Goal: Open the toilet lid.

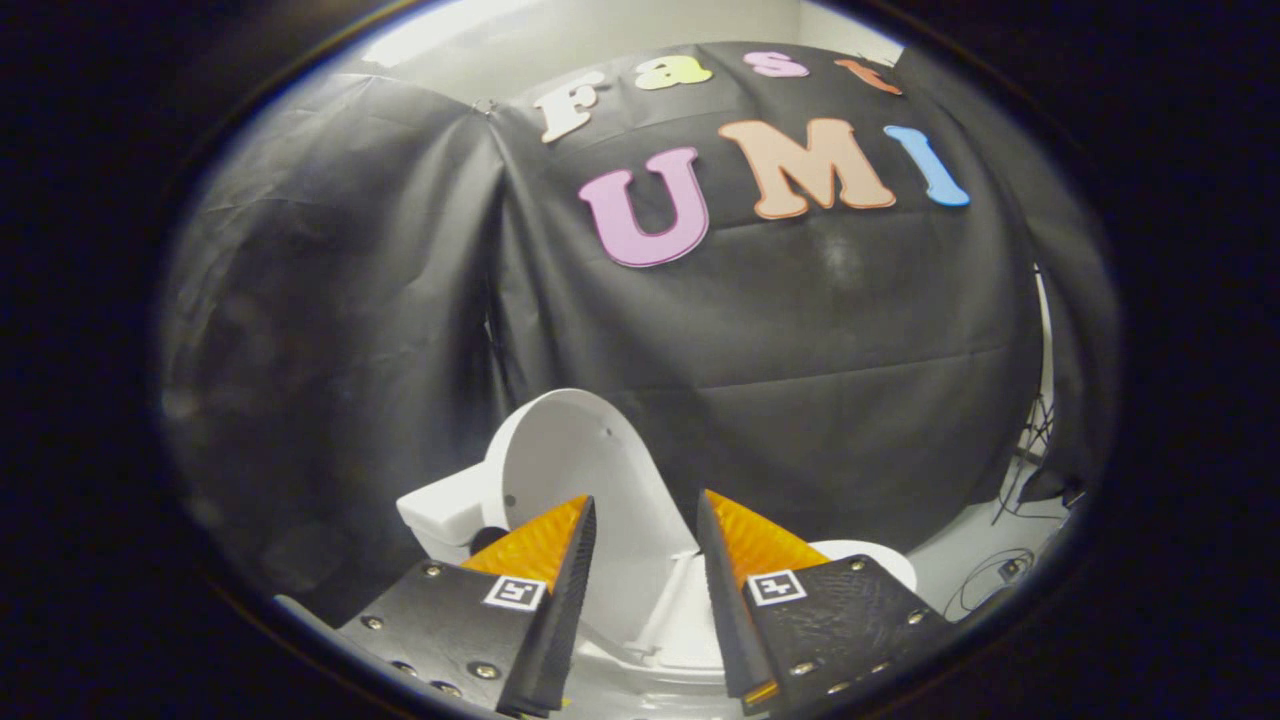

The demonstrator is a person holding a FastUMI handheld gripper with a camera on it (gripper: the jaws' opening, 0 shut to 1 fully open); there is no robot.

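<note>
here lid (pixel 575 455) raised, claw (pixel 645 515) open

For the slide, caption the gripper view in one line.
Open gripper before a white toilet, its lid raised upright against the black cloth wall.

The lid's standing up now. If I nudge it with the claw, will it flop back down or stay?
The toilet lid looks like rigid, smooth plastic, so it probably won't flex but may slip. It stands raised and seems to lean back, so it likely stays. The claw is open, touching nothing.
</note>
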